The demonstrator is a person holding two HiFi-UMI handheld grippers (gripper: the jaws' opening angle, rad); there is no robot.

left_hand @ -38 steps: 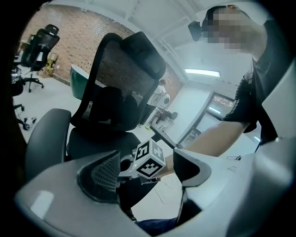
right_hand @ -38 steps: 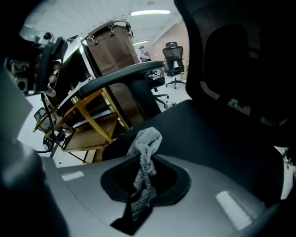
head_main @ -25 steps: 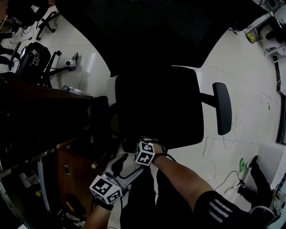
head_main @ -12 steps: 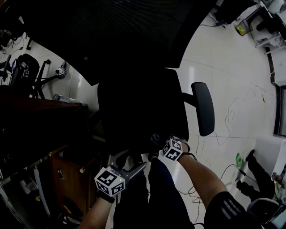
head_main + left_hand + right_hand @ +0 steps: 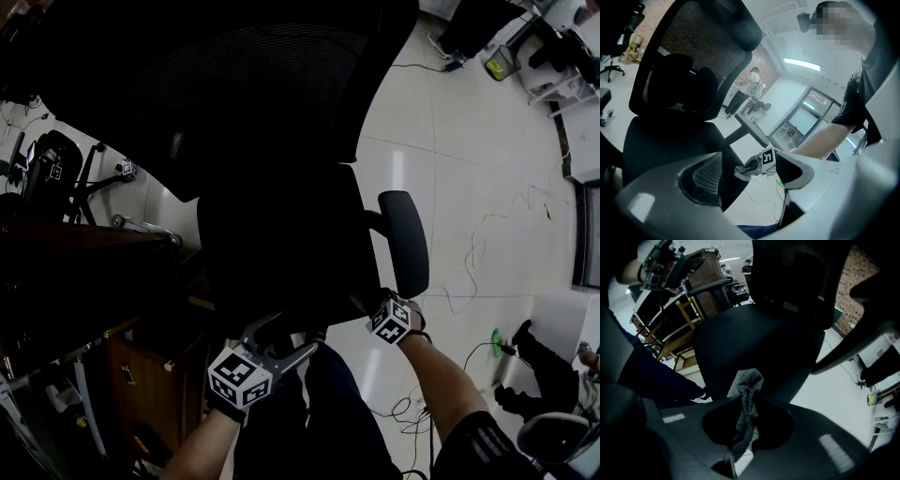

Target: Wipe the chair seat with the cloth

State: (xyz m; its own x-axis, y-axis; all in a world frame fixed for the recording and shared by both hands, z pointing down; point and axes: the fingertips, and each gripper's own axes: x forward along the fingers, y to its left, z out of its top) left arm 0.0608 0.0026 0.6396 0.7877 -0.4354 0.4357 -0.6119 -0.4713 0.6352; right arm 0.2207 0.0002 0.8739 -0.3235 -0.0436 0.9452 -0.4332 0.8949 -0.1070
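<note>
Right gripper (image 5: 386, 319), clamped on the cloth (image 5: 749, 385), has slid right to the front corner of the seat (image 5: 281, 244) by the armrest (image 5: 405, 239), open floor (image 5: 469, 178) beyond; left gripper (image 5: 278, 343) gapes empty

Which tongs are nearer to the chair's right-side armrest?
Right. The right tongs are close to the armrest's near end; the left tongs are farther, by the seat's front edge.

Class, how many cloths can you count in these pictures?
1: a grey cloth pinched in the right tongs, near the chair seat; others may be hidden.
</note>
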